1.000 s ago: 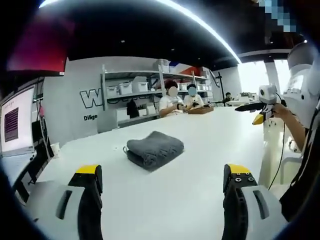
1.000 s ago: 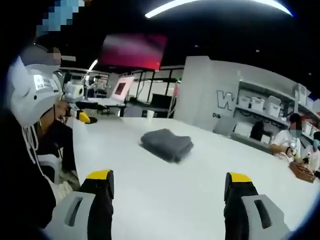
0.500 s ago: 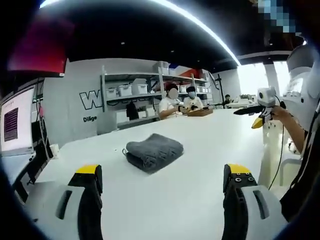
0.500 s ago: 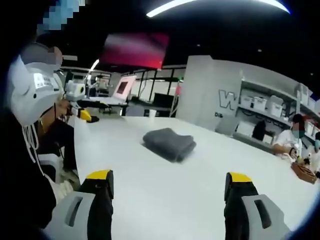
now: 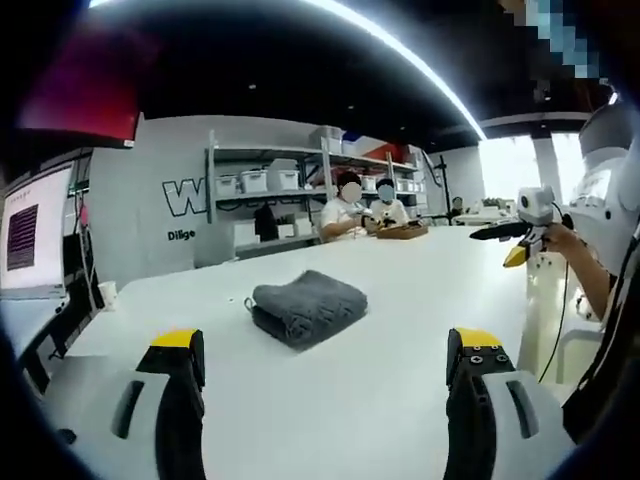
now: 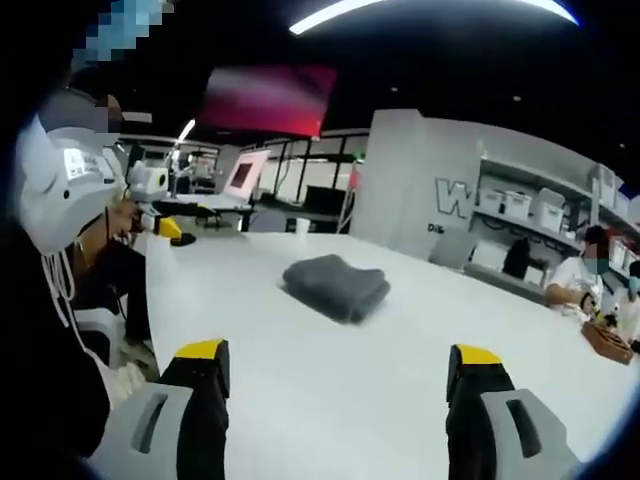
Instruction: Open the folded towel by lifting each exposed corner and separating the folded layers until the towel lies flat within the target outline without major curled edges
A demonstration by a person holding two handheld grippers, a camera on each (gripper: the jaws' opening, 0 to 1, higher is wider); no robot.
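In the left gripper view, the left gripper (image 5: 325, 360) is seen nearest, its two grey fingers (image 5: 178, 395) tipped with yellow and spread wide apart, with nothing held between them. Beyond them a smooth white table (image 5: 400, 300) is spread out, rounded at its edge. The folded towel (image 5: 307, 305) is laid on it, well ahead of the fingertips and a little left of centre: a thick, soft, dark grey bundle with a ribbed or knitted weave, its stacked layers visible along the near edge. At the far right the right gripper (image 5: 515, 240) is held up by a hand (image 5: 560, 232), off the table.

In the right gripper view, the right gripper's own yellow-tipped fingers (image 6: 480, 400) are likewise held wide apart and empty, and the towel is seen lying mid-table beyond them, apart from both grippers.

Farther back, two seated people (image 5: 365, 205) are found at the table's far end, a brown tray-like object beside them. Behind them, metal shelving (image 5: 265, 180) with pale storage bins is set against a grey wall, on which a large outlined "W" (image 5: 183, 195) and the partial word "Dilige" are painted. A lit monitor (image 5: 30, 240) stands at the left, and a curved light strip (image 5: 400, 50) runs across the dark ceiling.
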